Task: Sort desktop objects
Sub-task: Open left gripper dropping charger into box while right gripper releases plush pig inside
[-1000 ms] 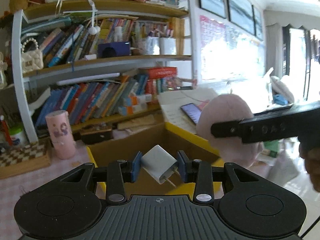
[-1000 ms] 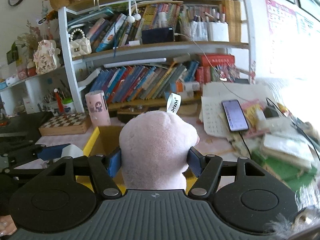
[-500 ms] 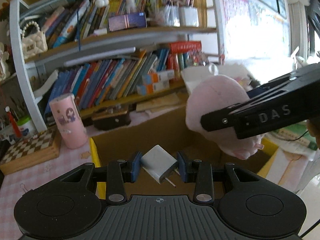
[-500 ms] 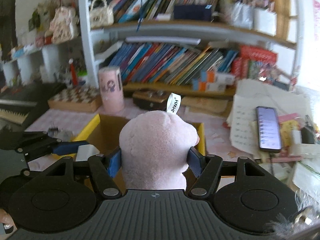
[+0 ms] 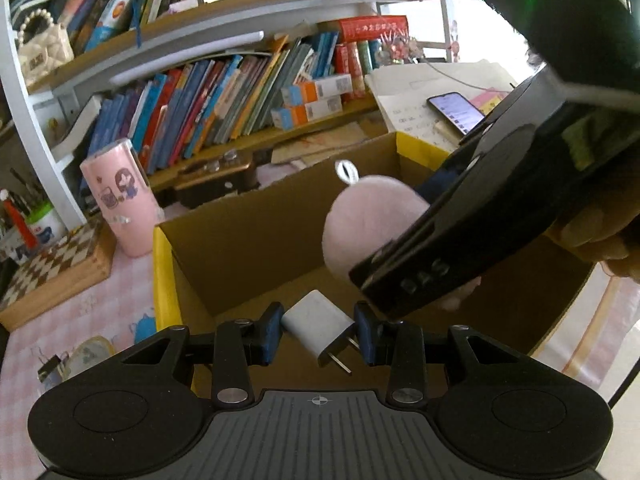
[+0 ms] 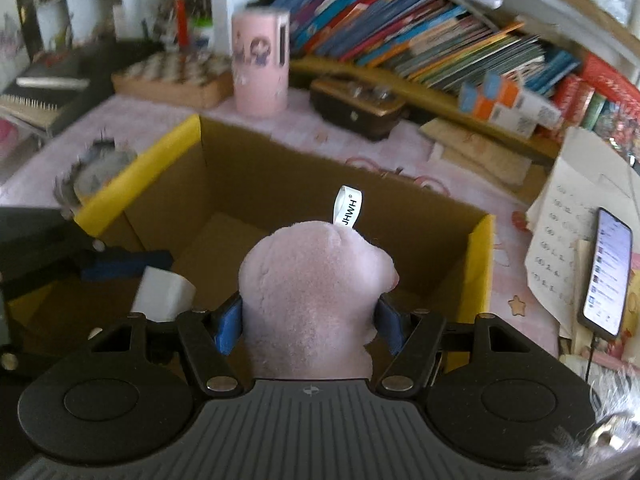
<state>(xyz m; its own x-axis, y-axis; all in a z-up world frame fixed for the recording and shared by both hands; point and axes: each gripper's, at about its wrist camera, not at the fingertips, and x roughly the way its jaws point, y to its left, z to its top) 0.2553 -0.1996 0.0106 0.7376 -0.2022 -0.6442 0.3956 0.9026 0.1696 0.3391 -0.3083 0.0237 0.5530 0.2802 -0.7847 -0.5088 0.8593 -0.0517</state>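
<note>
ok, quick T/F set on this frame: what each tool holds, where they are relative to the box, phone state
1. The left tool grips a white charger plug. True.
2. The right tool is empty. False: it is clamped on a pink plush toy.
3. Both tools are above the open cardboard box. True.
4. The box is full of books. False: its brown floor shows; the books stand on a shelf behind.
5. The phone has its screen lit. True.

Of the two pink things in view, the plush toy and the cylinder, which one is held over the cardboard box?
The pink plush toy, clamped in the right gripper; the pink cylinder stands behind the cardboard box.
</note>
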